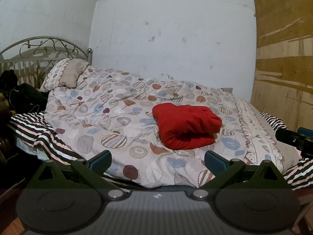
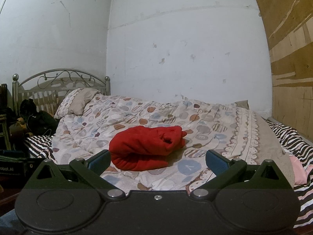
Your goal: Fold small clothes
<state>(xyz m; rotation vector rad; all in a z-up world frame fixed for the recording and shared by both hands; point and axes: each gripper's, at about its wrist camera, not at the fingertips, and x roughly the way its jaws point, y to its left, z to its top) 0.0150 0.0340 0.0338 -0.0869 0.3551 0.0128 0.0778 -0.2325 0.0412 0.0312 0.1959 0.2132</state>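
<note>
While both tools hang back from the bed, the left gripper (image 1: 158, 159) has its blue-padded fingers spread wide with nothing between them, and the right gripper (image 2: 158, 159) is likewise released and holds nothing. Ahead of the left gripper and slightly to its right, the red garment (image 1: 185, 125) lies folded into a thick bundle on the patterned comforter (image 1: 101, 117); from the right gripper (image 1: 293, 139), seen at the far right edge of the left wrist view, the same red garment (image 2: 144, 148) sits ahead and slightly to the left, just beyond its left finger. A small white object (image 1: 182, 153) rests on the comforter between the left gripper and the bundle, close to the cloth's near edge. Farther ahead and to the left stand a pillow (image 1: 64, 74) and a metal headboard (image 1: 41, 49), with dark clothing (image 1: 23, 96) heaped beside them. A striped sheet (image 1: 39, 135) shows under the comforter on both sides. To the right of the right gripper, a pink cloth (image 2: 298, 168) lies on that sheet, and a wooden board (image 2: 289, 58) leans against the wall (image 2: 185, 49). Nothing lies between either gripper's open fingers and the garment apart from bare comforter
</note>
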